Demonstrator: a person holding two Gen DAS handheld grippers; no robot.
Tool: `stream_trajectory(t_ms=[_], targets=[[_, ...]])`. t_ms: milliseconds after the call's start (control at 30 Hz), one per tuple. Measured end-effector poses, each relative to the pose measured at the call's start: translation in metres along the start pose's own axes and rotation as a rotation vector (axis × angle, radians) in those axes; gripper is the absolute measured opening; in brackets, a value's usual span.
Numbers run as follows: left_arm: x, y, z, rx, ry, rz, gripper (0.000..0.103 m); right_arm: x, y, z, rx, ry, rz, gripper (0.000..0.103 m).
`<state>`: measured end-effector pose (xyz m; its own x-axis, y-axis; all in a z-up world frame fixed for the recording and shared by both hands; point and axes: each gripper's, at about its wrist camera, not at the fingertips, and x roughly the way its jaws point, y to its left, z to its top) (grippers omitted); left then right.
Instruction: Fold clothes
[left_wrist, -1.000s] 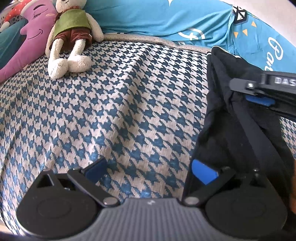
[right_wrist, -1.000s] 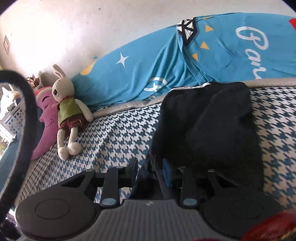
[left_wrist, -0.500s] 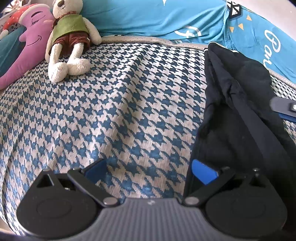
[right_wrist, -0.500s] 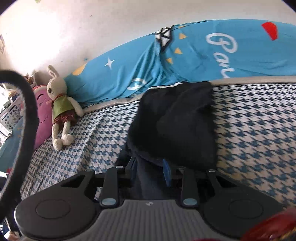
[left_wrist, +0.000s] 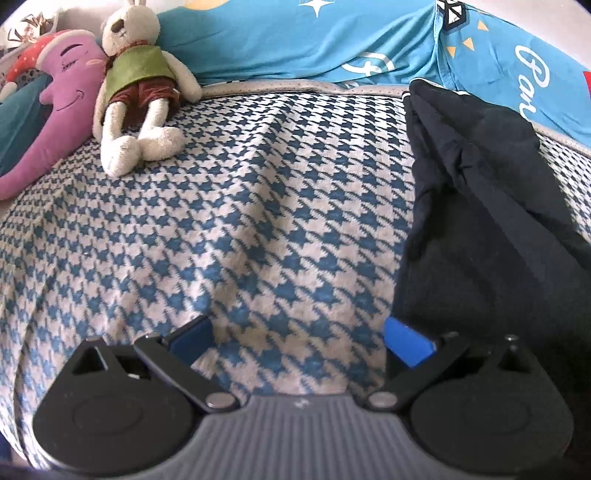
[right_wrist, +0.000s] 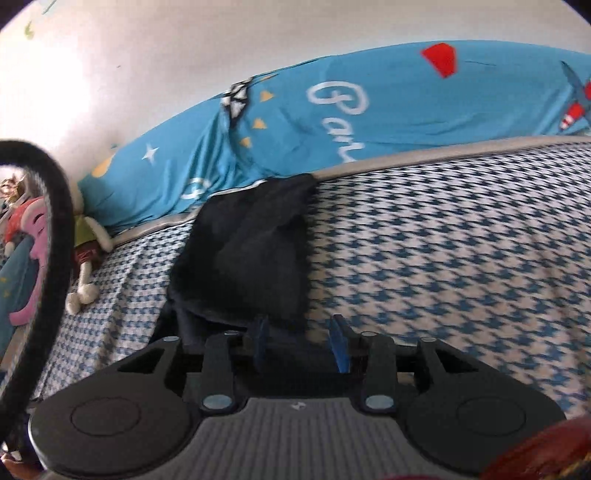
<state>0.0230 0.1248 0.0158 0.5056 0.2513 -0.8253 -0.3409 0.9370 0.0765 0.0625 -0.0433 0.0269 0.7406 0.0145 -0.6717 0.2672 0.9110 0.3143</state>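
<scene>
A black garment (left_wrist: 480, 221) lies bunched lengthwise on the blue-and-white houndstooth bed cover (left_wrist: 258, 221), reaching the bed's far edge. My left gripper (left_wrist: 299, 341) stands wide open just above the cover. Its right pad (left_wrist: 406, 343) is at the garment's near left edge, and nothing is between the jaws. In the right wrist view the same garment (right_wrist: 255, 258) lies ahead and to the left. My right gripper (right_wrist: 300, 343) is at its near edge with the jaws opening. The pads are apart and do not press on the cloth.
A stuffed rabbit (left_wrist: 140, 85) and a purple plush pillow (left_wrist: 55, 110) lie at the far left of the bed. A bright blue printed duvet (right_wrist: 369, 110) runs along the wall behind. Bare cover (right_wrist: 461, 258) stretches to the right of the garment.
The right gripper has moved right, left the left wrist view, and its jaws have spread off the black fabric they pinched. The left gripper has stayed open in place.
</scene>
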Motion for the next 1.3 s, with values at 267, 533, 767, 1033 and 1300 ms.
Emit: stream_trajectory(t_ms=[267,533,767,1033,1300], targets=[[-0.016,0.01,-0.019,-0.026,0.004,0.017,0.103,-0.015,-0.041,-0.008,0.063,0.046,-0.081,0.038],[-0.048,-0.011,-0.039,0.0,-0.09,-0.013,0.103,-0.02,-0.064,-0.023,0.077,0.104,-0.11,0.04],[-0.051,-0.035,-0.058,0.045,-0.084,-0.038,0.103,-0.015,-0.067,-0.035,0.045,0.134,-0.129,0.045],[-0.051,-0.028,-0.062,-0.016,-0.066,-0.048,0.103,-0.004,-0.058,-0.043,-0.047,0.105,-0.159,0.044],[-0.059,-0.015,-0.071,-0.078,-0.056,-0.028,0.103,0.0,-0.05,-0.049,-0.092,0.057,-0.163,0.014]])
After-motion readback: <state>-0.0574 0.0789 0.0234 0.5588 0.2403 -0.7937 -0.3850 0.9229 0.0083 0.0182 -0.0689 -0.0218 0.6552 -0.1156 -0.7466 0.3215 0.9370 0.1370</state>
